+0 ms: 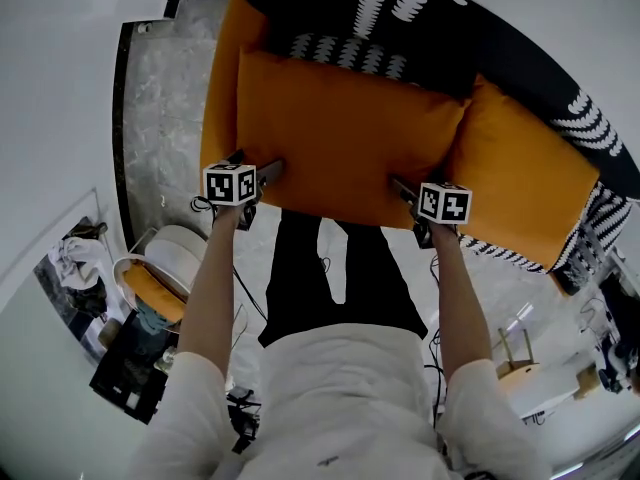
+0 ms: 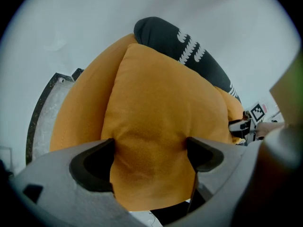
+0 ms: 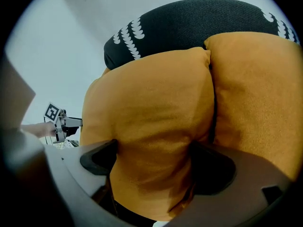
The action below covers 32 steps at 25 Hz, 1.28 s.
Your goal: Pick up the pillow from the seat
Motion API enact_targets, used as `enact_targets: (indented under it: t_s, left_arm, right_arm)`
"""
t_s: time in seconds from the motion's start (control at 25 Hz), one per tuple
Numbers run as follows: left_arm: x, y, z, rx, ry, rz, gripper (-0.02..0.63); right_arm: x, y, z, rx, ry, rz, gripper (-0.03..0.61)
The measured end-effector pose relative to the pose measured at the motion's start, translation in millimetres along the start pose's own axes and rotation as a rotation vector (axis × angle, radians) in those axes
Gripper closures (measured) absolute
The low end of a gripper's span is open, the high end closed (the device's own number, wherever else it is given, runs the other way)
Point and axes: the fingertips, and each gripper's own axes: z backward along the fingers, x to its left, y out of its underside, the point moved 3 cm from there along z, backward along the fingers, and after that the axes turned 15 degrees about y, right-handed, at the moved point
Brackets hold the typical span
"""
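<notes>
The orange pillow (image 1: 345, 138) leans against the seat's black patterned backrest (image 1: 400, 13), its near edge pinched on both sides: the left hand-held gripper (image 2: 149, 157) and the right hand-held gripper (image 3: 154, 162) are each clamped on a fold of its fabric. The grasp looks done. The lift clear of the seat, away from the second orange cushion (image 1: 525, 188) touching it, seems left to do.

My right tongs (image 3: 152, 161) pinch the near edge of the pillow (image 3: 156, 103), both jaws pressed into its orange fabric. A second orange cushion (image 3: 260, 93) lies touching it, a black patterned cushion (image 3: 199, 22) behind both.
</notes>
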Motion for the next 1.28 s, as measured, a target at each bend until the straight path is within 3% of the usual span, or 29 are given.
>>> enact_targets:
  t_s: [0.12,0.28,0.64,0.76,1.08,1.28]
  left_arm:
    - [1,0,-4,0.013,-0.007,0.007,0.129]
    - [-3,1,-7,0.017,0.007,0.005,0.19]
    - [-17,-1,-7,0.05,-0.031,-0.019,0.356]
    - [-22,-3,-5,0.067,-0.043,-0.044,0.414]
    - [-39,-12,12,-0.039,-0.06,-0.055,0.509]
    - [-53,-15,25,-0.1,-0.056,-0.061,0.549]
  right_arm:
    - [0,-1,-3,0.002,0.005,0.007,0.118]
    - [0,-1,-3,0.014,0.017,0.027,0.127]
    - [4,-7,2,0.005,0.054,0.047,0.354]
    - [6,-7,9,-0.005,0.063,0.048,0.402]
    - [12,-14,29,-0.069,0.085,0.033,0.512]
    - [13,-13,40,-0.098,0.074,0.017,0.538]
